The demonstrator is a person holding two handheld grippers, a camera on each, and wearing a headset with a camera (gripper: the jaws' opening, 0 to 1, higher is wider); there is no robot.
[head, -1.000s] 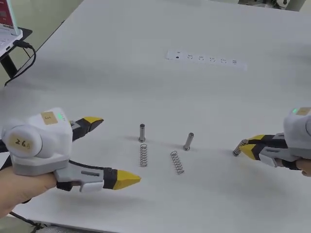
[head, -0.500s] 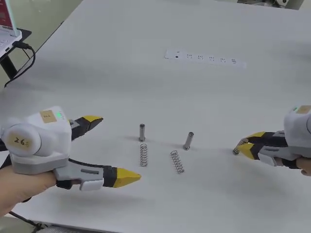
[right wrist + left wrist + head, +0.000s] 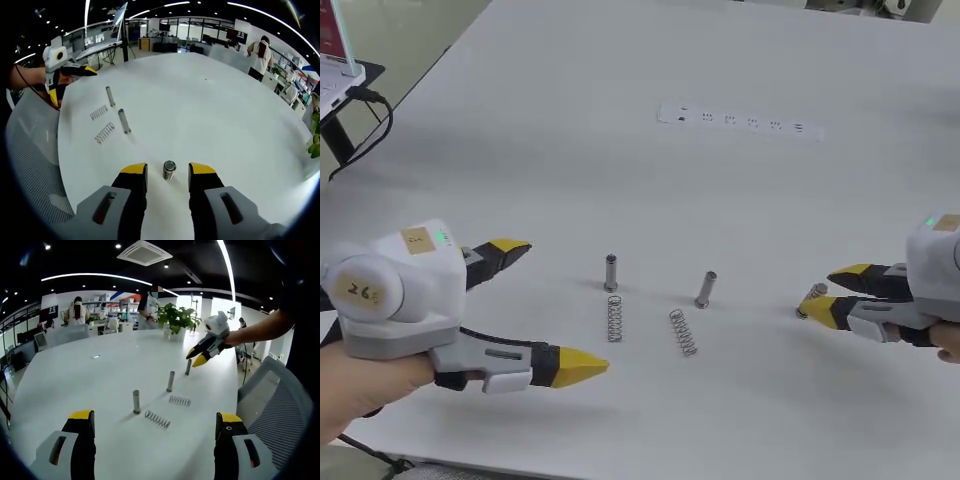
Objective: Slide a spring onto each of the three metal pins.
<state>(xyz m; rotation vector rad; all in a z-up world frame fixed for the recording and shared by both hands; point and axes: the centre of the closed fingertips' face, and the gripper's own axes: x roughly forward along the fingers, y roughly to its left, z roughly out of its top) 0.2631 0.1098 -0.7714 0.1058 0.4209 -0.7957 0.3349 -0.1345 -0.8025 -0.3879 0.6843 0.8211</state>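
Pins and springs are set out on a white table. In the head view the left pin and the middle pin are recorded upright and bare, well apart. The first spring lies flat just in front of the left pin, its long axis running toward and away from the person, roughly in line with that pin. The second spring lies flat near the middle pin, long axis slanted. The third pin stands upright to the right, with a fitted spring coiled round its shaft.

The right gripper is held with its jaws parted narrowly, one on either side of the third pin. In the right gripper view the pin is seen from above, round top face toward the camera, with a sliver of table on each side, so pin and jaws are apart. In the head view the lower jaw tip overlaps the pin's base, and the gap cannot be judged there.

The left gripper is held low at the left, jaws spread wide over bare table. In the left gripper view all three pins are seen side-on, receding in a row.

A power strip lies farther back. A laptop is cut off at the frame edge. Coil counts are too small to read.
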